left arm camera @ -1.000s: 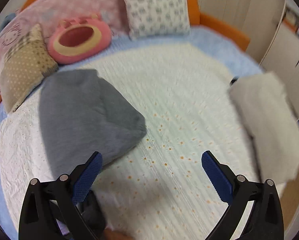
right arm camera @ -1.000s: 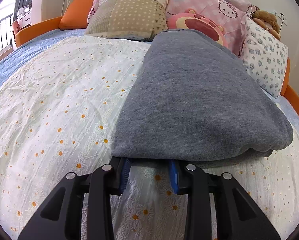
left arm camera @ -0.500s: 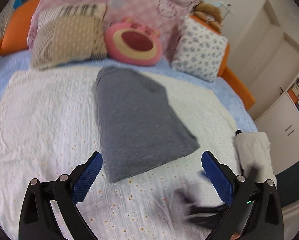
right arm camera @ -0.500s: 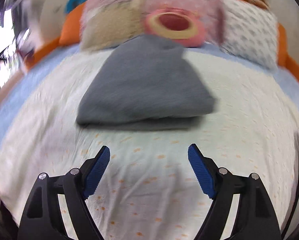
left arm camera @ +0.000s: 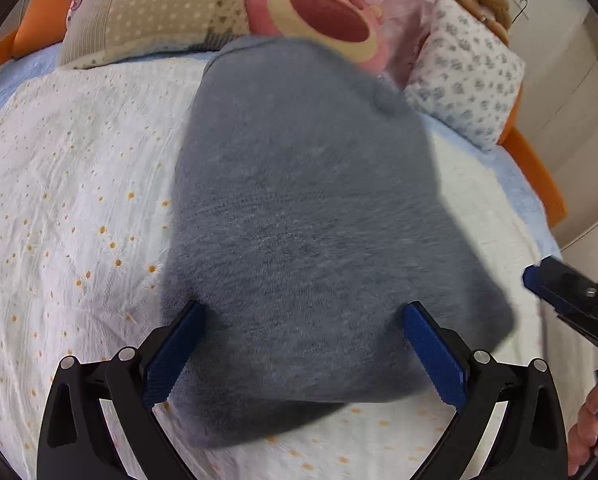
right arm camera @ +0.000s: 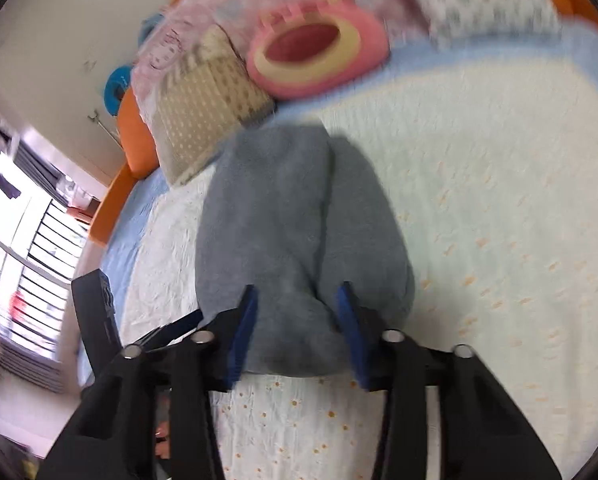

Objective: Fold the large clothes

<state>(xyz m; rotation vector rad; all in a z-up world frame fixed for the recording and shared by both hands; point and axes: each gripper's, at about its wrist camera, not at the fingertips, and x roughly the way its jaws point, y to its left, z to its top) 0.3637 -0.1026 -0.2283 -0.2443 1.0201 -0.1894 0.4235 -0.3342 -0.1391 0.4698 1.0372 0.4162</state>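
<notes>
- The folded grey garment (left arm camera: 311, 220) lies on the bed's white daisy-print coverlet (left arm camera: 71, 184), its far end just short of the pink round cushion (left arm camera: 323, 20).
- The left gripper (left arm camera: 305, 354) is spread wide above the garment's near end, one blue pad on each side, clasping nothing.
- The right gripper (right arm camera: 295, 328) is partly open, its pads flanking the garment's rounded near edge; whether they touch the cloth cannot be told.
- Beside the cushion sit a beige dotted pillow (left arm camera: 147, 8) and a white patterned pillow (left arm camera: 467, 80).
</notes>
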